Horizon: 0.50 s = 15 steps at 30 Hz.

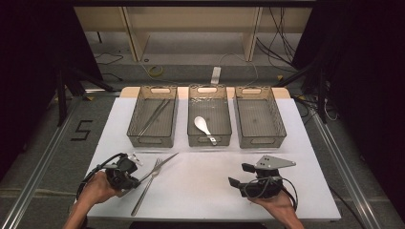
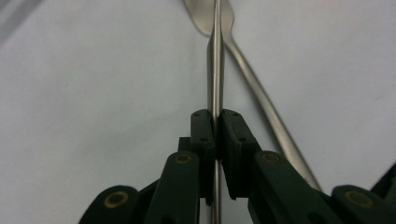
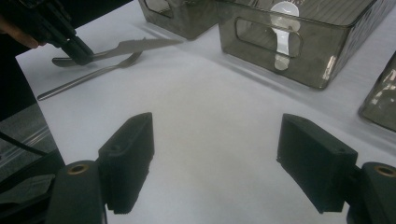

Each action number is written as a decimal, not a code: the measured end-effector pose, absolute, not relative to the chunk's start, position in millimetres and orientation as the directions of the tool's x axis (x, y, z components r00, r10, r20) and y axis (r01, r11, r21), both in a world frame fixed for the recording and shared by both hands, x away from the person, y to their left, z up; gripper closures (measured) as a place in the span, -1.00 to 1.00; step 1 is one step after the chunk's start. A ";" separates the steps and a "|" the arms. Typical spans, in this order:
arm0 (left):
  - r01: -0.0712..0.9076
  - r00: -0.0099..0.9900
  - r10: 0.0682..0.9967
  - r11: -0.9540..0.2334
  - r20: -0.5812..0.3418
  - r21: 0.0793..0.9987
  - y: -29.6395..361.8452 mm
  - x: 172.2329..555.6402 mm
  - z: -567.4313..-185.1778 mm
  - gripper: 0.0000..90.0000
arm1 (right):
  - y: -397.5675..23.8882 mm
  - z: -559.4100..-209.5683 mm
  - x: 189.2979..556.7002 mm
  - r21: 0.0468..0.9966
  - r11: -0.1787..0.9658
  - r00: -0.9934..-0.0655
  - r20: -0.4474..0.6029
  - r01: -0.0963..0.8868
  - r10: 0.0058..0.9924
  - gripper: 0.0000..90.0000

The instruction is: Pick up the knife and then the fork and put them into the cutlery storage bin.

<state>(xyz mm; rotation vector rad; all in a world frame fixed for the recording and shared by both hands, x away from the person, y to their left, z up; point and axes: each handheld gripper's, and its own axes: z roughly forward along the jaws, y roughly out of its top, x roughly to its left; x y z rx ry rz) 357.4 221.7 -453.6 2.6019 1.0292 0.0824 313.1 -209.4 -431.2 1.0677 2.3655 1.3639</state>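
Gripping the knife (image 1: 162, 161) tight, the left gripper (image 1: 135, 166) is holding it pointing toward the far bins, near the table's (image 1: 205, 191) front-left corner.

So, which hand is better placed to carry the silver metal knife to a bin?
Left. The left tool is already shut on the silver metal knife handle, while the right tool stands open over bare white table, farther away.
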 end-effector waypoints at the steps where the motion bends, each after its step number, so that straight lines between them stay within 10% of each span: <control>1: 0.655 0.736 0.672 -0.676 -0.082 0.339 221.5 357.2 -451.3 0.86 | -209.0 -431.0 312.9 0.819 0.309 -0.716 0.167 0.484 0.678 -0.38; 15: 0.585 0.809 0.555 -0.725 -0.196 0.363 174.0 348.5 -432.1 0.85 | -162.2 -415.9 297.8 0.836 0.438 -0.839 0.047 0.330 0.542 -0.38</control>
